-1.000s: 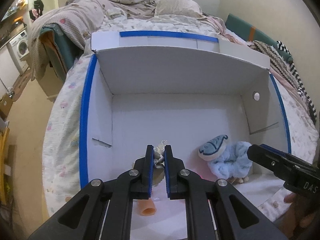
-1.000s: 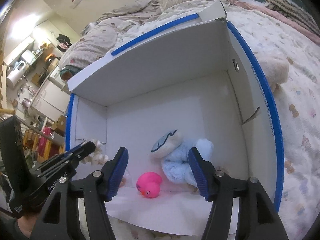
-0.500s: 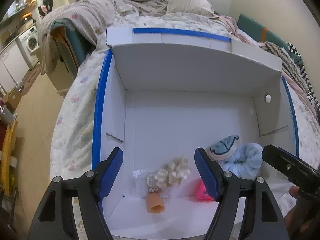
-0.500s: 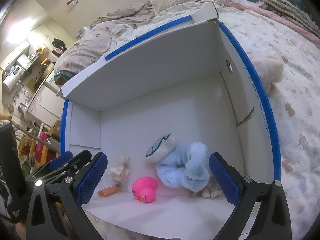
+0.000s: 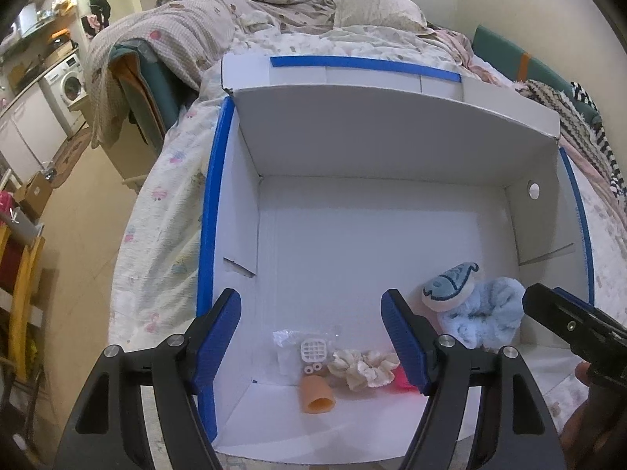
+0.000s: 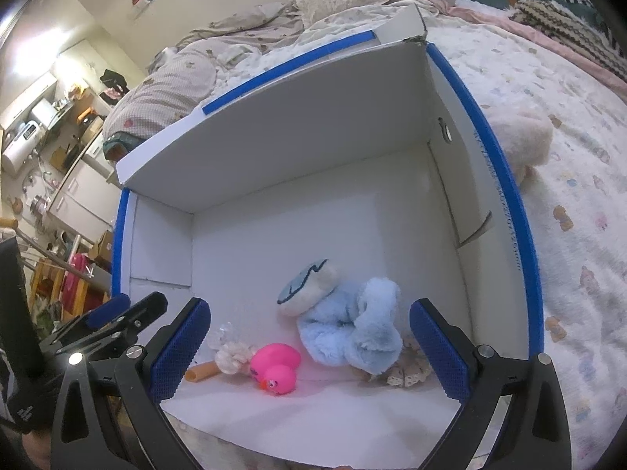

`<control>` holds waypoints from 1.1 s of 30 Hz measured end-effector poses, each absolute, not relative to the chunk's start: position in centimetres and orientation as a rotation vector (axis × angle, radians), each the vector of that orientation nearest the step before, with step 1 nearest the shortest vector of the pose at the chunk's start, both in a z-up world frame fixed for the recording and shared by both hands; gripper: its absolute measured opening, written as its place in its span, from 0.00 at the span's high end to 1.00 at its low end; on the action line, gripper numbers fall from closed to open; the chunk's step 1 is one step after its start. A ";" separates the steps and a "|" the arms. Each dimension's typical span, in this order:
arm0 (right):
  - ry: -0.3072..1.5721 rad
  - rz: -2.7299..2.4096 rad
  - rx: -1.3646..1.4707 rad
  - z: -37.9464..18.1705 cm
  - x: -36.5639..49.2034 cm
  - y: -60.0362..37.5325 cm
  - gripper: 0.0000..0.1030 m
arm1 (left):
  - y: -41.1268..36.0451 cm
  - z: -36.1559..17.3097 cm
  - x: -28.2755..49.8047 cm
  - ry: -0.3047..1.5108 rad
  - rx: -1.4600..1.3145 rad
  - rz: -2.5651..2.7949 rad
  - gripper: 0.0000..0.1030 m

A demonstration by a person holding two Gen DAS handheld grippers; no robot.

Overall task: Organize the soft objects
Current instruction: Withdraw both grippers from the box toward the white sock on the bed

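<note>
A white cardboard box (image 5: 364, 243) with blue-taped edges lies open on the bed. On its floor near the front lie a cream scrunchie (image 5: 362, 368), a clear packet with a small white grid piece (image 5: 309, 346), an orange tube (image 5: 316, 391), a pink rubber duck (image 6: 276, 368) and a light blue plush with a fish-shaped pad (image 6: 348, 325). My left gripper (image 5: 313, 337) hangs open above the scrunchie and packet, holding nothing. My right gripper (image 6: 309, 348) stands wide open above the duck and the blue plush, also with nothing in it.
The box (image 6: 298, 156) rests on a floral bedspread (image 6: 580, 180), a beige plush (image 6: 525, 137) just outside its right wall. Rumpled blankets and a pillow (image 5: 376, 11) lie behind. Left of the bed are floor, a washing machine (image 5: 66, 86) and a yellow wooden frame (image 5: 19, 297).
The left gripper, shut on the cream scrunchie a second ago, has opened and the scrunchie now lies on the box floor. The right gripper's jaws have spread wider. Neither hand has shifted.
</note>
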State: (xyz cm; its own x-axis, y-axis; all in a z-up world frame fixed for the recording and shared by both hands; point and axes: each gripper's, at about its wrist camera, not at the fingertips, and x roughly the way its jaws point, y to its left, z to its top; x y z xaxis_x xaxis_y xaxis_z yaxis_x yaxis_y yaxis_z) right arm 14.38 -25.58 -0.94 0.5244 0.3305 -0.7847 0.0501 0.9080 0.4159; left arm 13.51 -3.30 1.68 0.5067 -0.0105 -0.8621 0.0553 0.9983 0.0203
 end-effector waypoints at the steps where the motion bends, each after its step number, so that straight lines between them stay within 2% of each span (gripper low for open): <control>1: 1.013 0.173 0.421 -0.9 14.3 -25.6 0.00 | -3.3 1.8 13.4 1.035 0.046 -0.038 0.31; 11: 1.017 0.174 0.401 -1.1 13.5 -25.2 0.00 | -2.4 2.1 12.6 1.071 -0.013 -0.062 0.31; 33: 0.987 0.130 0.390 0.0 9.8 -26.1 0.00 | -0.8 3.8 9.1 1.033 -0.036 -0.046 0.31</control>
State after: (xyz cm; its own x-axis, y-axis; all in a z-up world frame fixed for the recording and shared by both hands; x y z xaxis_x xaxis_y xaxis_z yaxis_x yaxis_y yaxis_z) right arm 9.82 -26.07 0.01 0.5502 0.2816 -0.7861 0.0677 0.9233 0.3782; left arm 9.10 -0.76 3.78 0.5111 -0.0551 -0.8578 0.0208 0.9984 -0.0517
